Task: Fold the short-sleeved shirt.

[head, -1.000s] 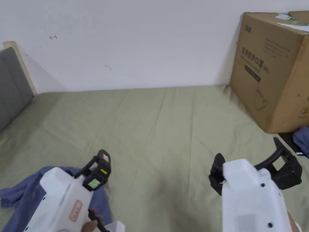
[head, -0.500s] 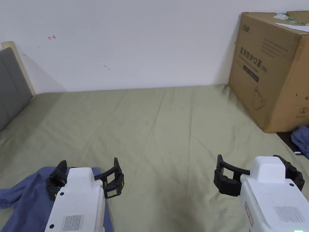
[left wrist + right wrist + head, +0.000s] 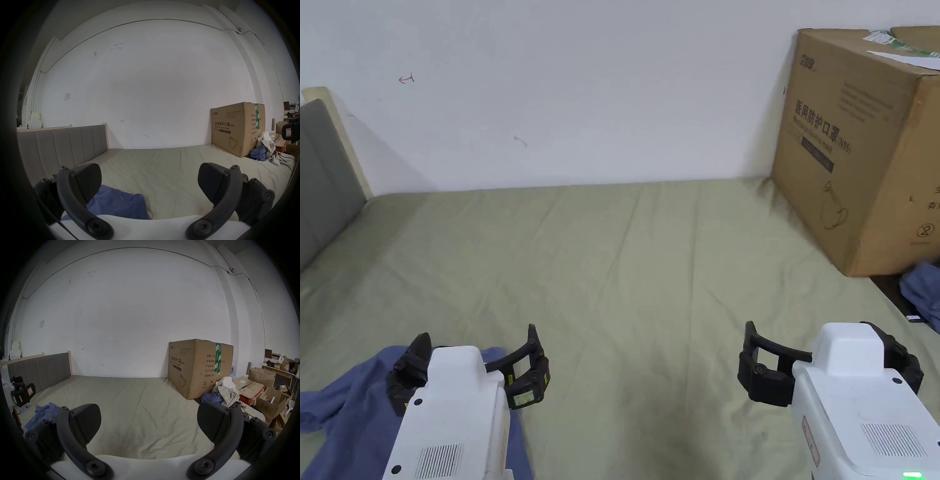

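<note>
A blue short-sleeved shirt (image 3: 344, 412) lies crumpled on the green bed sheet (image 3: 625, 262) at the near left; its collar side (image 3: 120, 204) shows in the left gripper view, and it appears as a heap (image 3: 43, 413) in the right gripper view. My left gripper (image 3: 469, 369) hovers over the shirt's right part, open, with nothing between its jaws (image 3: 149, 180). My right gripper (image 3: 831, 369) hangs over bare sheet at the near right, open and empty (image 3: 149, 420).
A large cardboard box (image 3: 862, 144) stands on the bed's far right corner against the white wall. Beside it lies a pile of other clothes (image 3: 222, 394), with more boxes (image 3: 267, 402) beyond the bed. A grey padded headboard (image 3: 325, 175) bounds the left side.
Both grippers turned from a tilted pose to level with jaws pointing forward. The left one now sits lower over the shirt.
</note>
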A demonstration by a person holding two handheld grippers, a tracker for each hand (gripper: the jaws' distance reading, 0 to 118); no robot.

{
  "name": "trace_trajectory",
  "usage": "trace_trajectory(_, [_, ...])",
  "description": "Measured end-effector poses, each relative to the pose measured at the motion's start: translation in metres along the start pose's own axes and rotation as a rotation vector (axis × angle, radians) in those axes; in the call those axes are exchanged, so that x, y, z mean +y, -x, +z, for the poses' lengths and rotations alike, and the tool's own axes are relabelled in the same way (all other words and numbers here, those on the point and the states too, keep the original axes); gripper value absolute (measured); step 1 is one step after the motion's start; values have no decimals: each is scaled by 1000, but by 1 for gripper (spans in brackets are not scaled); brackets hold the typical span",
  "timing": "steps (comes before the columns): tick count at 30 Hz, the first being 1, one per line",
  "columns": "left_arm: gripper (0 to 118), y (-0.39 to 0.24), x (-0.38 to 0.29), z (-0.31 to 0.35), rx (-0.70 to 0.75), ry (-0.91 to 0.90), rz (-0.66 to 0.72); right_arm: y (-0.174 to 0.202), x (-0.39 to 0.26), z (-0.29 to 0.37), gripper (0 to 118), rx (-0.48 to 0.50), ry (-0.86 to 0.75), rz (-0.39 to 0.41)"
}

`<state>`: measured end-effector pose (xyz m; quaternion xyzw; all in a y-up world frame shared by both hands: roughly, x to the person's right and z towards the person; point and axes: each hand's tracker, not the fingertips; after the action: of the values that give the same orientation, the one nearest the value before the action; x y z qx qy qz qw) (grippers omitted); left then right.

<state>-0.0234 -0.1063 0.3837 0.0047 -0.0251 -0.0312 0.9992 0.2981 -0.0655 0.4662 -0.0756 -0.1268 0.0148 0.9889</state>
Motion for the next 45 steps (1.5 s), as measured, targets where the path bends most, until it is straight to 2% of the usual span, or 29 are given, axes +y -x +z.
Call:
trace_trajectory(21, [118,-1,6,-2,-10,-2,-11,-2,3,-2,116,-3,-1,-5])
trace_trajectory(26, [117,-2,8,-5,-7,7,2,-1,6,-5,113,-16,30,-7])
trace_trajectory(28, [105,-3,9,-5,-14,11,9,-2,6,-5,95,-8,32,-29])
trace_trajectory(29, [88,-3,9,-5,-19,7,12,-2,7,-6,76,-9,34,-32])
trace_trajectory(30, [56,-4,9,-5,-28,5,12,-2,8,-7,41,-13,40,-30])
trace_trajectory(31, [28,-4,9,-5,-34,10,10,-2,8,-8,11,-13,40,-26])
trace_trajectory(32, [8,-4,10,-7,-59,29,16,-2,8,-10,0,-26,43,-13])
trace_trajectory(33, [1,-3,10,-8,-108,55,37,-2,8,-10,0,-23,44,-17])
trace_trajectory(34, [0,-2,10,-8,-98,54,45,-4,8,-10,0,-26,40,-15])
trace_trajectory(41, [0,-2,7,-8,-117,80,11,-3,9,-12,0,-3,40,-11])
trace_trajectory(45, [0,14,8,-5,-90,86,18,12,11,-16,0,47,36,0])
